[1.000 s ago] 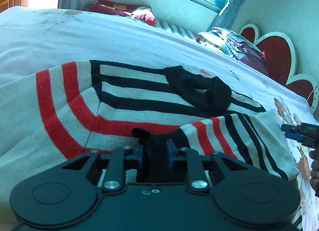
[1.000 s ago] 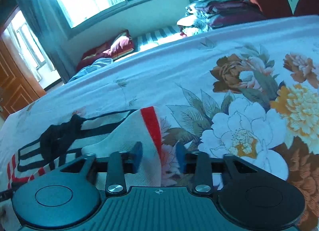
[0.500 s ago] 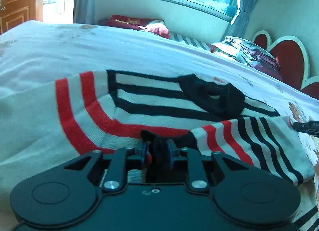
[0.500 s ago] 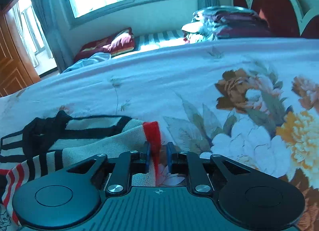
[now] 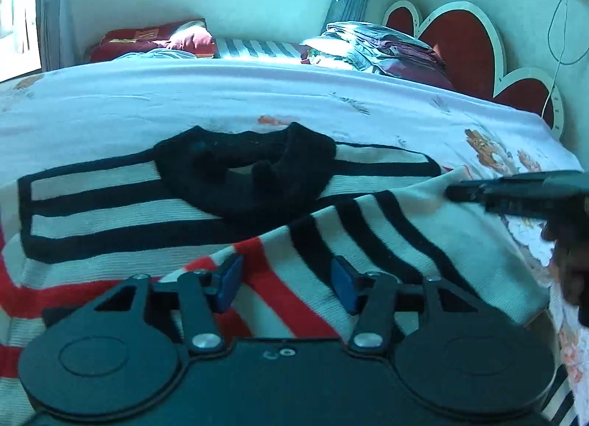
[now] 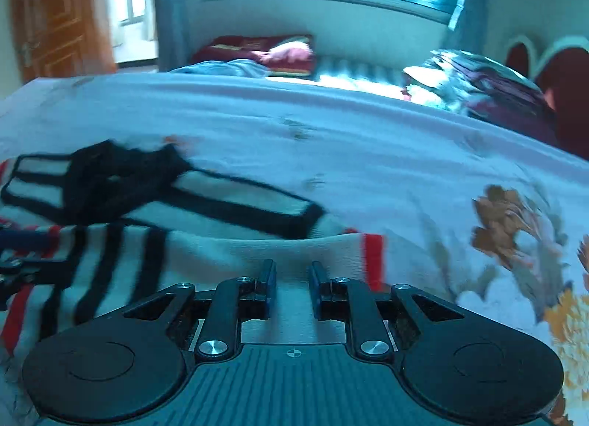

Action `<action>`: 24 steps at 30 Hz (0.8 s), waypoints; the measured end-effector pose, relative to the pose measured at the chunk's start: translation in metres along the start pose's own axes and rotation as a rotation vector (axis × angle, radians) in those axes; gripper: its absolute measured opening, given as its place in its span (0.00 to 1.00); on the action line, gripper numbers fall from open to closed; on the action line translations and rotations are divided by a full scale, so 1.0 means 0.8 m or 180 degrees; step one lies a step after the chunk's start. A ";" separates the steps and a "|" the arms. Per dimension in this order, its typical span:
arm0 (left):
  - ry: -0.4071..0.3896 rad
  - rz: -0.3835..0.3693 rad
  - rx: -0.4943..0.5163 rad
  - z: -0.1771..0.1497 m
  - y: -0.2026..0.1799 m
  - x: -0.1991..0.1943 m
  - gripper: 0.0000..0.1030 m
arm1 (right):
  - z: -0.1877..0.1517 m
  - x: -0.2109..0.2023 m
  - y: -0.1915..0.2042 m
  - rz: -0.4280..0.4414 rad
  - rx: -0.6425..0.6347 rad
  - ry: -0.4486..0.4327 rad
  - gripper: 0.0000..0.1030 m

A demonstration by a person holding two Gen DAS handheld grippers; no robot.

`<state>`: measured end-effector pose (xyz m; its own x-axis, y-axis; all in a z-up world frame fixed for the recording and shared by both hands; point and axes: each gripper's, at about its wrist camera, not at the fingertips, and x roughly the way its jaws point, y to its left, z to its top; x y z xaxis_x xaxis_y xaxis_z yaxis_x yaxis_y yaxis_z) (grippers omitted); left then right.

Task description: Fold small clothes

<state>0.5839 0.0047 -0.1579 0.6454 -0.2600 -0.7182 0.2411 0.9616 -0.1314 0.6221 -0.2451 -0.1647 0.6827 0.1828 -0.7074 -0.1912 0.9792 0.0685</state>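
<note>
Wide bed under a pale sheet printed with large brown, orange and white flowers (image 5: 294, 95), filling the middle band of both views. Across its near half, spread flat, a knitted cream sweater with black and red stripes (image 5: 110, 205); lower centre and left in the left-wrist view, lower left in the blurred right-wrist view (image 6: 221, 212). Black ribbed collar (image 5: 250, 176) centre frame, opening upward. One striped sleeve (image 5: 386, 227) folded diagonally over the body, running toward the right edge. Behind, upper right, a red heart-shaped headboard with white trim (image 5: 460, 39); just left of it, a stack of folded dark bedding (image 5: 375, 47).

Left gripper (image 5: 287, 286) at bottom centre, blue pads spread wide, nothing between them, poised over the sleeve's red stripe. Right gripper (image 6: 292, 282) at bottom centre of its own view, pads parted by a narrow gap above the cream cuff end; seen again at the right edge (image 5: 515, 194), tip at the sleeve's end, contact unclear.
</note>
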 end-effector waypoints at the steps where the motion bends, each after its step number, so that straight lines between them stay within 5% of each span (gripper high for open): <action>1: -0.0007 -0.0002 0.0053 -0.003 0.002 -0.003 0.49 | 0.006 0.005 -0.018 -0.0125 0.0125 0.0049 0.17; 7: 0.0012 0.0031 0.0158 -0.002 -0.002 -0.002 0.52 | 0.015 0.024 -0.068 -0.0036 0.0488 0.0157 0.17; 14: -0.0153 -0.0057 0.0179 -0.003 -0.022 -0.028 0.53 | 0.010 -0.027 -0.042 0.0104 0.0367 0.0107 0.17; 18: 0.0086 -0.0031 0.0355 -0.016 -0.046 -0.012 0.54 | -0.025 -0.036 -0.004 0.0037 0.0234 0.0231 0.17; 24: 0.0116 0.0138 0.0367 -0.020 -0.043 -0.027 0.53 | -0.051 -0.085 0.017 -0.0034 0.0193 0.0228 0.17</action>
<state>0.5501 -0.0209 -0.1484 0.6308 -0.2131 -0.7461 0.2967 0.9547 -0.0218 0.5443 -0.2478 -0.1439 0.6318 0.1677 -0.7568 -0.1397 0.9850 0.1017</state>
